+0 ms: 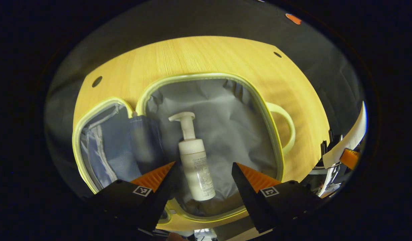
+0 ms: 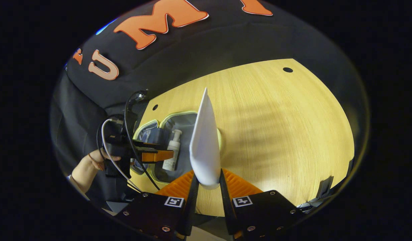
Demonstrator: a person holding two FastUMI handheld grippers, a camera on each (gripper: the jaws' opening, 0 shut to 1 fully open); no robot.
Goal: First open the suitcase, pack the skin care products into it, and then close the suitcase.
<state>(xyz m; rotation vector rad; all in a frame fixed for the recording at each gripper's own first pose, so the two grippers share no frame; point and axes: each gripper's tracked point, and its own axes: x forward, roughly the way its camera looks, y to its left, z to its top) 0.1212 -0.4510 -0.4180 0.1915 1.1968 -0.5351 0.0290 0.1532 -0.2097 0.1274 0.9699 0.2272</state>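
One bottle [image 1: 194,160] already lies in the open suitcase [image 1: 259,100] on the table [image 1: 206,53] — our left gripper [image 1: 203,172] hovers over it, jaws apart. Our right gripper [image 2: 207,180] clamps a white tube [image 2: 204,144] — packing it and closing remain.

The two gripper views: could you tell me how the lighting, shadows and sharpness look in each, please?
Left gripper view: fisheye bends the table edge; the pump bottle in the open suitcase is sharp, the lining softly lit. Right gripper view: broad soft shadows cross the table, and the white tube in the right gripper looks bright and featureless.
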